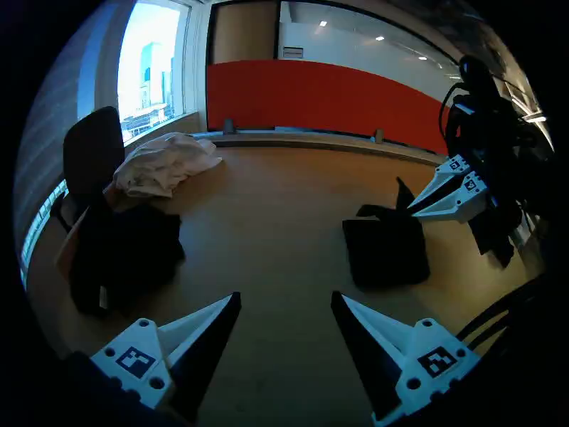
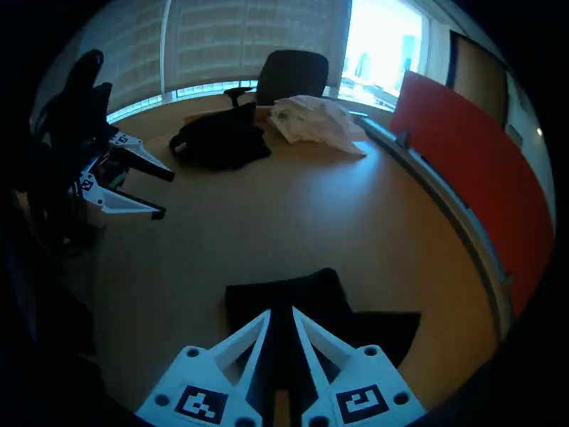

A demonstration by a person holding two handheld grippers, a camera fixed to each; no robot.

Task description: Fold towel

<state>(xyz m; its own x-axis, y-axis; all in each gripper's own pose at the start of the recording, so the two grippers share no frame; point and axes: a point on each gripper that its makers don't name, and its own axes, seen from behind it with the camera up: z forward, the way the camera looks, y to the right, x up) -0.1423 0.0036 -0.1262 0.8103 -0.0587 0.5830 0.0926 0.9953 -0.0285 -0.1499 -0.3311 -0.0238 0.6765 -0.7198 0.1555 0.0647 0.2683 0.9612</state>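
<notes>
A dark towel (image 1: 384,252) lies folded into a rough square on the wooden table (image 1: 277,206). In the left gripper view my left gripper (image 1: 284,297) stands open over bare table, well short of the towel. My right gripper (image 1: 411,205) reaches the towel's far edge, where a corner sticks up. In the right gripper view the towel (image 2: 334,313) spreads just beyond my right gripper (image 2: 281,313), whose fingers are nearly together with dark cloth between them. My left gripper (image 2: 167,194) is open at the far left, held by a dark-sleeved hand.
A black bag (image 1: 121,249) (image 2: 220,142) and a pile of white cloth (image 1: 167,164) (image 2: 313,117) sit at the table's far end by an office chair (image 1: 92,153) (image 2: 291,75). A red panel (image 1: 320,96) (image 2: 484,178) runs along one table edge.
</notes>
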